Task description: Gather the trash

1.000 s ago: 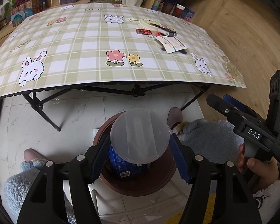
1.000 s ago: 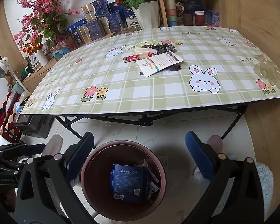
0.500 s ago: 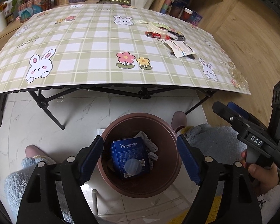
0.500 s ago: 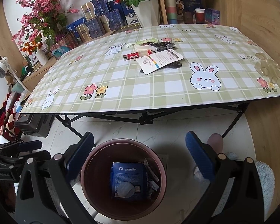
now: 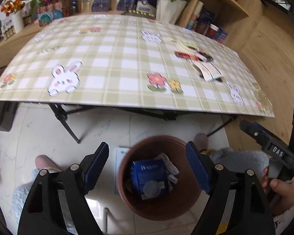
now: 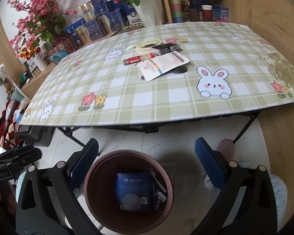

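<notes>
Both hand-held grippers hang over the round brown plastic bin (image 6: 128,192) on the pale marble floor, just near of the folding table (image 6: 166,101), a sensible spot since anything let go there falls straight in. The left gripper (image 5: 147,166) has its blue-padded jaws spread wide with nothing between them; the right gripper (image 6: 146,166) is likewise spread and empty, its jaws framing the bin's rim on either side.

Inside the bin lie one dark blue coffee box (image 6: 133,192), one translucent round plastic lid (image 6: 131,200) resting on top of the box, and a few white wrappers (image 6: 159,194) tucked at its right side; their exact count is unclear.

The trash not yet collected sits in one cluster at the far right-centre of the green-and-white checked tablecloth: one white printed flat pouch (image 6: 163,64), one red sachet (image 6: 134,60) just left of it, one black rectangular packet (image 6: 165,48) behind, and one pale round paper tub with a green-rimmed lid (image 6: 147,47) touching the packet. A dark item shows partly from beneath the pouch; what it is I cannot tell.

So four pieces at least remain, and my judgement is that either gripper must next travel up and far across the table to reach them.
</notes>
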Motion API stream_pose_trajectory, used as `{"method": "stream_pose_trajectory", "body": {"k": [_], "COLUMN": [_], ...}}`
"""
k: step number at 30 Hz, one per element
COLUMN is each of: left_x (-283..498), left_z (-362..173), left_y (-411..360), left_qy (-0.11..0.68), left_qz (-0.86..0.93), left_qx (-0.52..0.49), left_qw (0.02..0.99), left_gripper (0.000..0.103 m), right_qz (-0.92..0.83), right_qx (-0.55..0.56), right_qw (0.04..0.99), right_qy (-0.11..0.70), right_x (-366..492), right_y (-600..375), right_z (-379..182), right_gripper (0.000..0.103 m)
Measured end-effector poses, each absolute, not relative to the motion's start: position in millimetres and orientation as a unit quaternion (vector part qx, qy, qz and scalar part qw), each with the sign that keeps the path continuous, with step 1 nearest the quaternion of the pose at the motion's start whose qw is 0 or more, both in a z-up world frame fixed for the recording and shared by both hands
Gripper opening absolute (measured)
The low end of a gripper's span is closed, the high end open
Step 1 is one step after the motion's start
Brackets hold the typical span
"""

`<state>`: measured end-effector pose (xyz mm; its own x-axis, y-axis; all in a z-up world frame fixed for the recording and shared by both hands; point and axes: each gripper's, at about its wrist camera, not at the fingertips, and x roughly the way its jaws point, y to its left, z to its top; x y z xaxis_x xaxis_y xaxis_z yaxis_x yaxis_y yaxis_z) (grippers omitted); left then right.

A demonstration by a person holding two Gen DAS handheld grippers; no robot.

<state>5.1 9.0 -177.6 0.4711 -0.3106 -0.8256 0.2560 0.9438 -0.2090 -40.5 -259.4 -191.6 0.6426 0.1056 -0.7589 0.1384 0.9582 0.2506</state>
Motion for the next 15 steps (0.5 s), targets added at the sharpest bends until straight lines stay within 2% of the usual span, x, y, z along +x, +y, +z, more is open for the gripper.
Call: {"method": "stream_pose_trajectory", "body": {"k": [11,15], "left_x": [48.9,68.5], "left_z": [-154.2,-147.3], "left_y": [35.8,36.1], "left_qy": [0.432,0.422], "left_qz": [-0.126,-0.13], "left_qx": [-0.032,-0.036], "left_qw": [0.893,0.897], "left_gripper": [0.078,0.078], "right_qz": [-0.058,-0.054], "right_qx": [0.214,0.183], "right_qw": [0.889,0.895], "right_qy": [0.4,0.403], "right_x": [47.7,91.5], "right_y": [-297.5,-302.8], "right_z": [-171.2,-167.7], "right_gripper": [0.097,0.097]}}
